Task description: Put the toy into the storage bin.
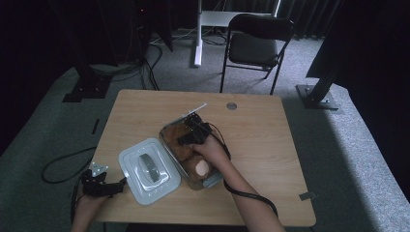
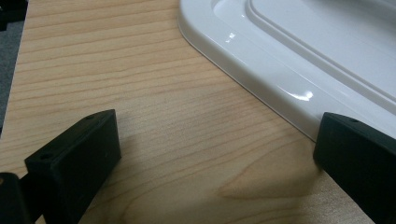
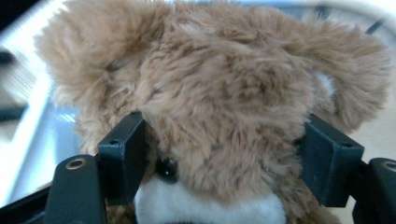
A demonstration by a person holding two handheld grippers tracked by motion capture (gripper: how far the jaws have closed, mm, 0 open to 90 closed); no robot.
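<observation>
Here, right gripper [image 3: 224, 154] jaws pinching teddy bear [image 3: 219, 93] head inside clear box [image 1: 170, 131], left gripper [image 2: 217, 154] spread, just beside white lid [image 2: 299, 60] left of box

one plush bear [image 1: 186, 142], one clear container [image 1: 212, 179], one white lid [image 1: 149, 170], two grippers, one folding chair [image 1: 256, 46]

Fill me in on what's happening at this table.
A person works at a wooden table with a gripper in each hand. The right gripper is down in a clear container, its jaws on either side of a brown plush toy's head; whether the pads press yet is unclear. The left gripper rests open at the near left edge beside the white lid, which lies off the container.
</observation>
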